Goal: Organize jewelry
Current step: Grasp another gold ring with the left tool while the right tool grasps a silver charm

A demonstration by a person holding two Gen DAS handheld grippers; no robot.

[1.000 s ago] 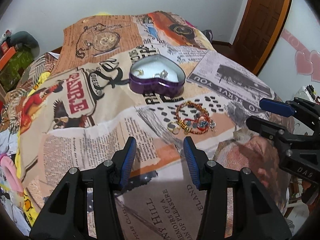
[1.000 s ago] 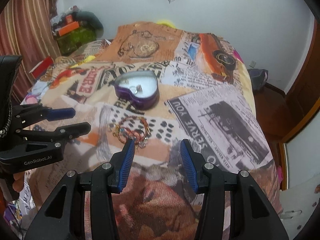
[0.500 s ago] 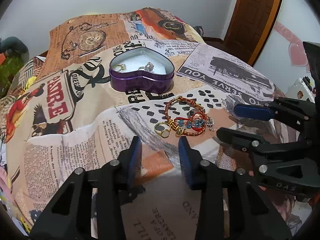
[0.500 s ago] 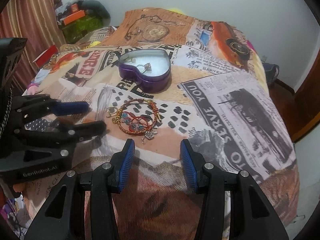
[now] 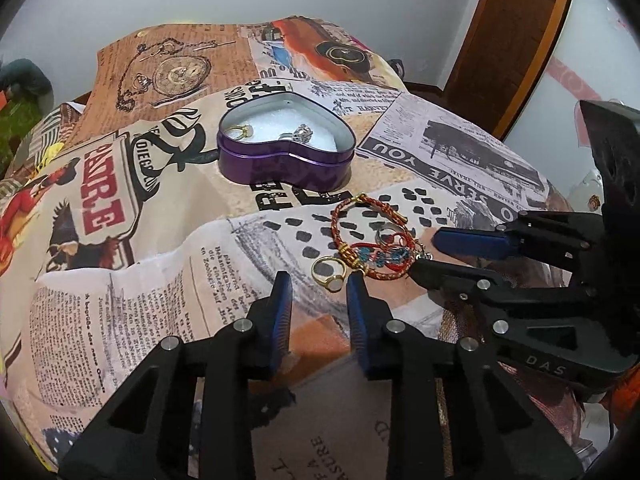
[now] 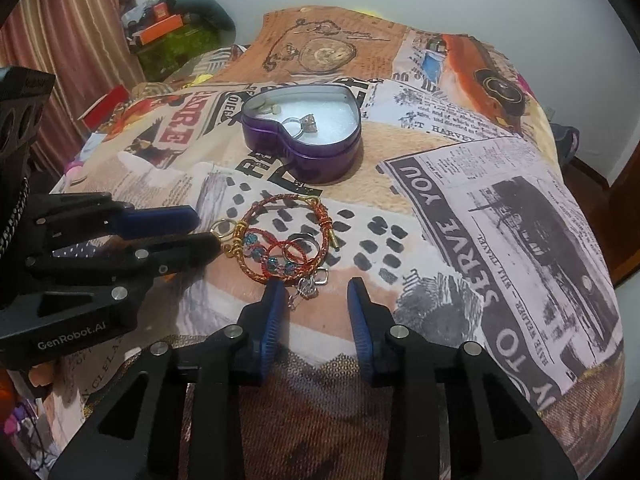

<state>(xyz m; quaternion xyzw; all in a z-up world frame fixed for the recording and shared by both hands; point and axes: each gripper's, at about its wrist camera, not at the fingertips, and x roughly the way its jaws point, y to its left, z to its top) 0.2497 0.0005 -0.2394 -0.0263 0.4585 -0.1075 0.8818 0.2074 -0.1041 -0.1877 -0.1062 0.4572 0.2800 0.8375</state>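
Jewelry heap (image 5: 374, 246) lies before heart tin (image 5: 286, 154)
We hover left gripper (image 5: 318, 280) and right gripper (image 6: 314, 288) beside the heap, jaws just narrowing, still apart, gripping nothing.

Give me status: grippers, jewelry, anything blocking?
Left gripper and right gripper open, closing, nothing between fingers. Bracelets and gold ring loose on blanket; two rings in tin. No obstruction.

Open blanket (image 6: 400, 184) between heart tin (image 6: 308, 156) and bracelet pile (image 6: 288, 248), both tools flanking the pile.
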